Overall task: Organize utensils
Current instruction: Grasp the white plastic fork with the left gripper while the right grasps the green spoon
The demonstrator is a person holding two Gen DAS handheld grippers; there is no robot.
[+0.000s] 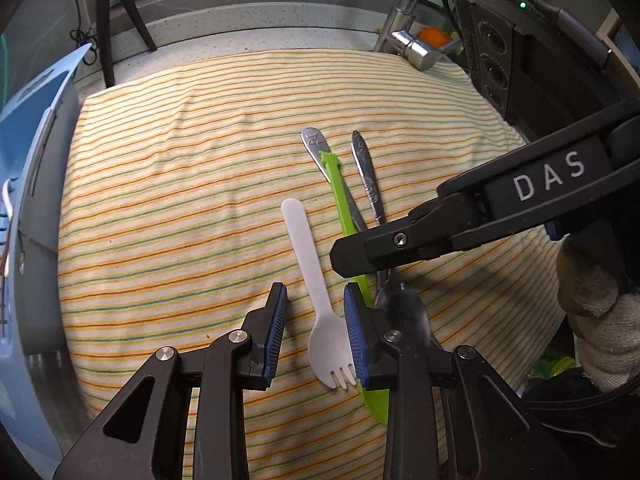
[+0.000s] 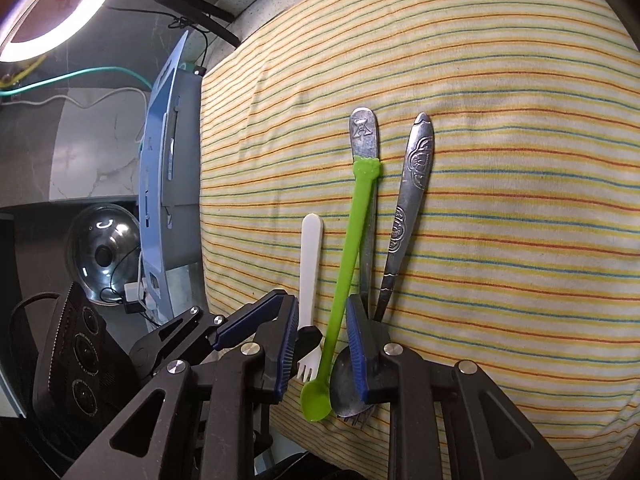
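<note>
Several utensils lie on a striped cloth [image 1: 180, 200]: a white plastic fork [image 1: 308, 256], a green plastic spoon [image 2: 352, 232], a metal spoon [image 2: 363, 128] partly under the green one, and a metal fork with an ornate handle [image 2: 412, 176]. My left gripper [image 1: 316, 298] is low over the cloth and straddles the white fork's neck. Its right pad is close against the fork's head, the left pad stands apart, so it is open. My right gripper [image 2: 321, 306] is open around the green spoon's handle. Its right finger covers part of the metal spoon's bowl [image 2: 342, 376].
A blue plastic rack [image 1: 36, 200] stands along the cloth's left edge. A faucet [image 1: 404, 20] and an orange [image 1: 434, 36] are at the back. A gloved hand [image 1: 596, 304] holds the right gripper. A glass lid [image 2: 104, 252] and a ring light [image 2: 52, 8] are off the cloth.
</note>
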